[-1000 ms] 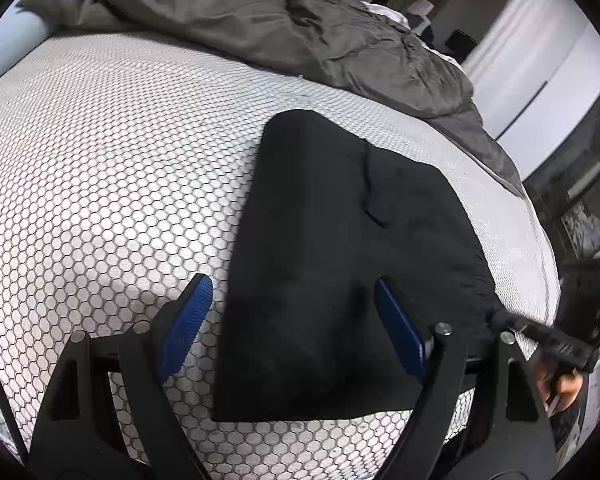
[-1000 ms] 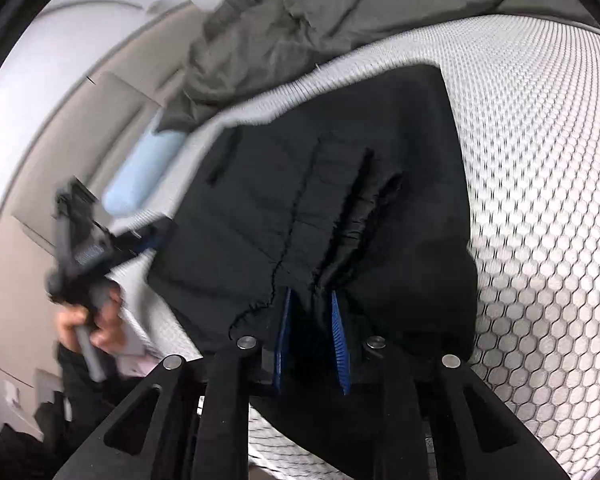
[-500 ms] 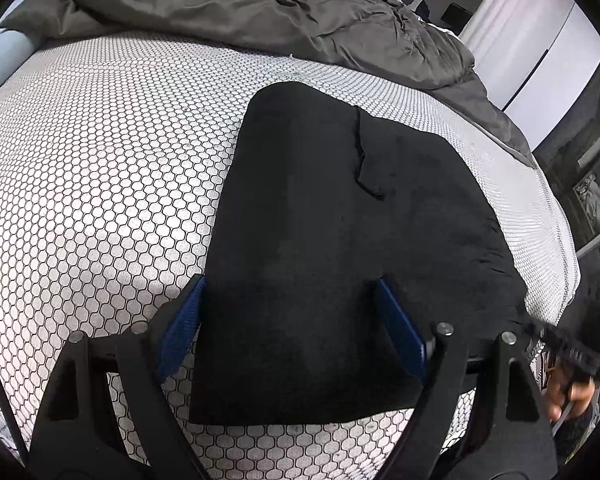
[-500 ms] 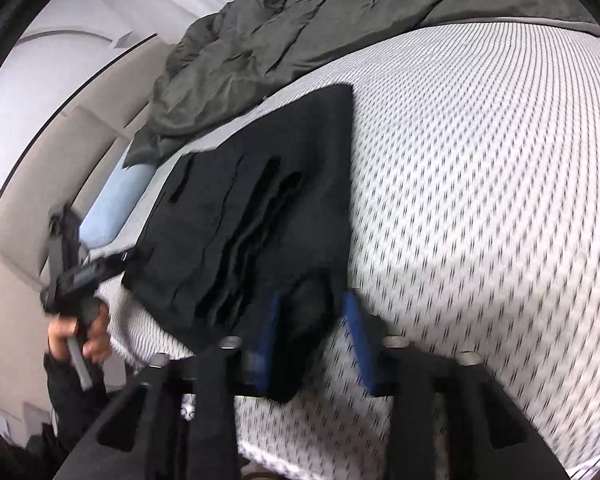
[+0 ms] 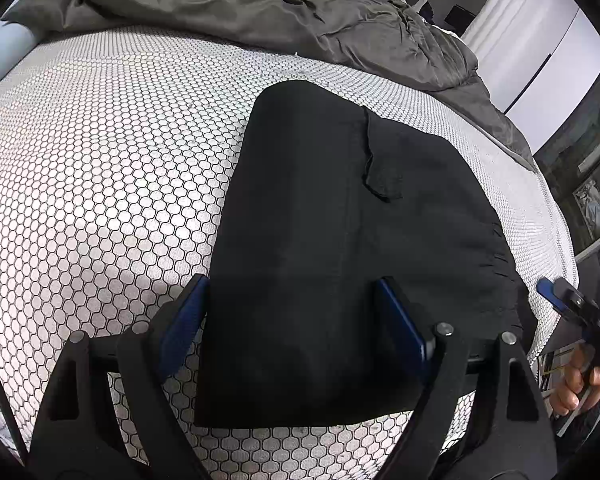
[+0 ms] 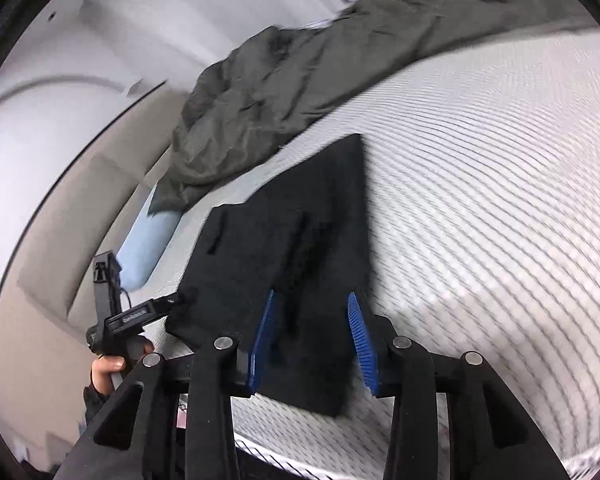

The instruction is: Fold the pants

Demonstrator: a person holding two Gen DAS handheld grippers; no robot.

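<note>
The folded fabric pants (image 5: 356,240) were plain black, with no print, and lay on a white mattress cover (image 5: 100,168) patterned all over with small black-outlined hexagons like a honeycomb mesh. The crumpled quilted duvet (image 5: 300,12) was a dull grey-green, unpatterned. A smooth cylindrical bolster pillow (image 6: 148,248) was pale blue. The padded headboard (image 6: 80,248) was beige, and the wall (image 6: 120,20) above it white. The left gripper (image 5: 296,320) and the right gripper (image 6: 312,340) both had matte black frames with bright blue finger pads (image 6: 360,340).
</note>
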